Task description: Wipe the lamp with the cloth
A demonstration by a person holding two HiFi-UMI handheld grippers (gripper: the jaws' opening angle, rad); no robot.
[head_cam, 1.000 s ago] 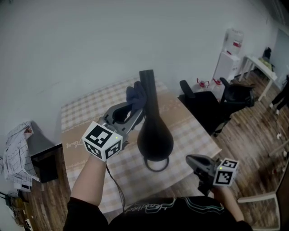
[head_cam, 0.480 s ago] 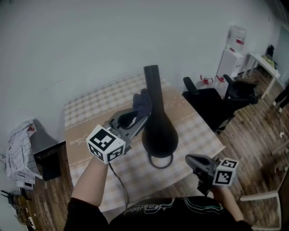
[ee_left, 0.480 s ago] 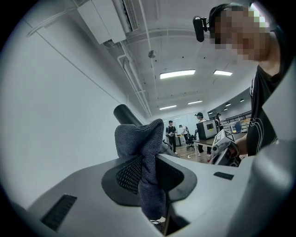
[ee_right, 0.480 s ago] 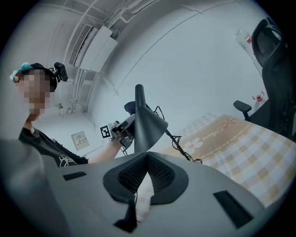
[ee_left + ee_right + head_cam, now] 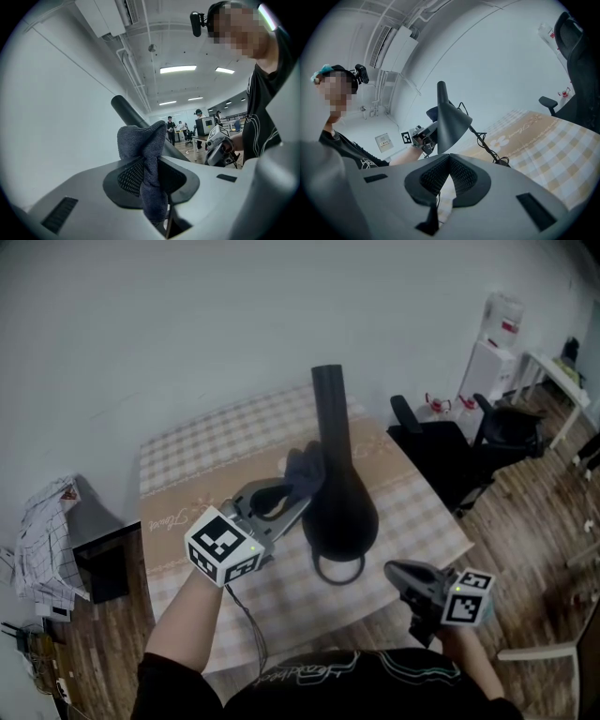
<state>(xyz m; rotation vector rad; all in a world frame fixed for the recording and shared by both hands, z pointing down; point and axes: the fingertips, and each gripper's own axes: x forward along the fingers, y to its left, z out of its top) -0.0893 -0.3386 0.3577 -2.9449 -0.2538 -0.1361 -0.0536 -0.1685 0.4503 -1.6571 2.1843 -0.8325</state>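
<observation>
A black lamp (image 5: 339, 507) with a cone shade and a narrow neck stands on the checked table (image 5: 187, 451). My left gripper (image 5: 302, 491) is shut on a dark grey-blue cloth (image 5: 304, 468), which presses against the left side of the lamp where neck meets shade. In the left gripper view the cloth (image 5: 144, 161) bunches between the jaws with the lamp (image 5: 127, 109) just behind it. My right gripper (image 5: 397, 574) hangs low at the table's near right corner, shut with nothing in it. The right gripper view shows the lamp (image 5: 451, 121) and left gripper (image 5: 421, 137) ahead.
The lamp's black cord (image 5: 487, 147) trails over the table. Black office chairs (image 5: 450, 451) and a water dispenser (image 5: 492, 352) stand to the right. A checked garment (image 5: 42, 540) and a dark box (image 5: 98, 568) sit on the floor at left. A white wall lies behind.
My left gripper has slid the cloth down the lamp's neck toward the shade. The right gripper has stayed in place.
</observation>
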